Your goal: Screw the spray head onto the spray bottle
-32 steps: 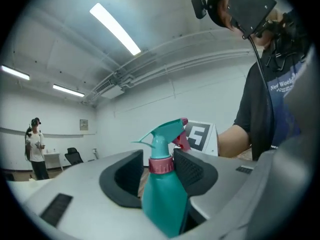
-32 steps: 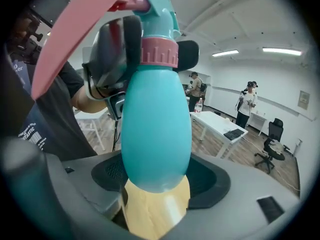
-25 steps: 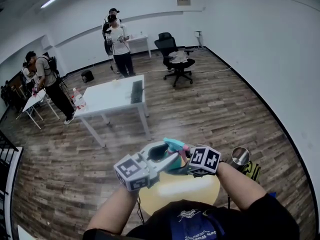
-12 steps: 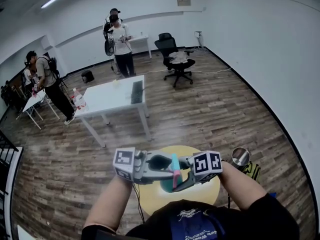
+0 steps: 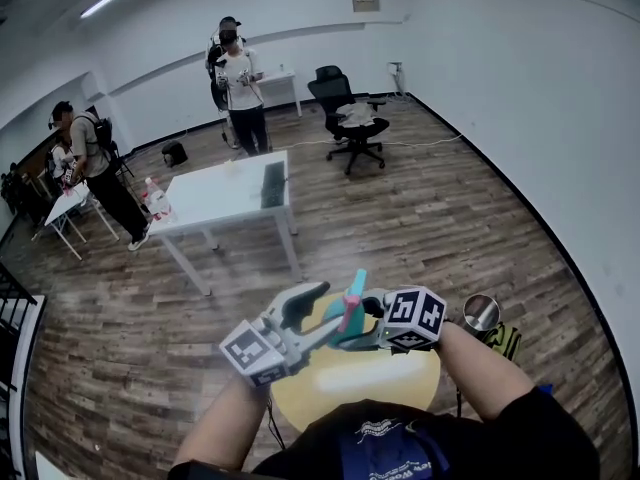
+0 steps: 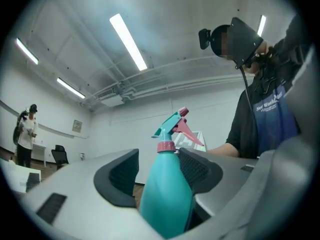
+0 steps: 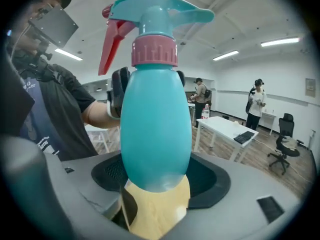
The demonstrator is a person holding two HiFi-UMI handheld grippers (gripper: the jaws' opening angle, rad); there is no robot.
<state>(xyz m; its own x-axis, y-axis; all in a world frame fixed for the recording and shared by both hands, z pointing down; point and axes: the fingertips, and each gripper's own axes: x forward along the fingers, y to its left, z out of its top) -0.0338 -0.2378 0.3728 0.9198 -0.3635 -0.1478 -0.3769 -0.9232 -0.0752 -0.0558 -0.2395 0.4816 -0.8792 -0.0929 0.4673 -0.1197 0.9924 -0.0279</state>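
Observation:
A teal spray bottle (image 5: 350,313) with a pink collar and a teal-and-pink spray head (image 7: 150,19) on its neck is held in the air above a round yellow table (image 5: 400,383). My right gripper (image 7: 157,176) is shut on the bottle's lower body (image 7: 155,129), its pads on both sides. My left gripper (image 6: 160,176) has the bottle body (image 6: 165,199) between its jaws, which are opening. The bottle lies near the right pad (image 6: 200,171), with a gap to the left pad (image 6: 122,176). In the head view the left gripper (image 5: 318,316) comes in from the left and the right gripper (image 5: 365,326) from the right.
A shiny metal cup (image 5: 480,313) stands to the right of the yellow table. Farther off are a white table (image 5: 225,193) with a keyboard, a black office chair (image 5: 345,113) and several standing people (image 5: 240,88). Wooden floor lies all around.
The left gripper has turned, its marker cube swinging down and to the left, and its jaws have spread apart around the bottle. The bottle now sits higher, with its head tilted up.

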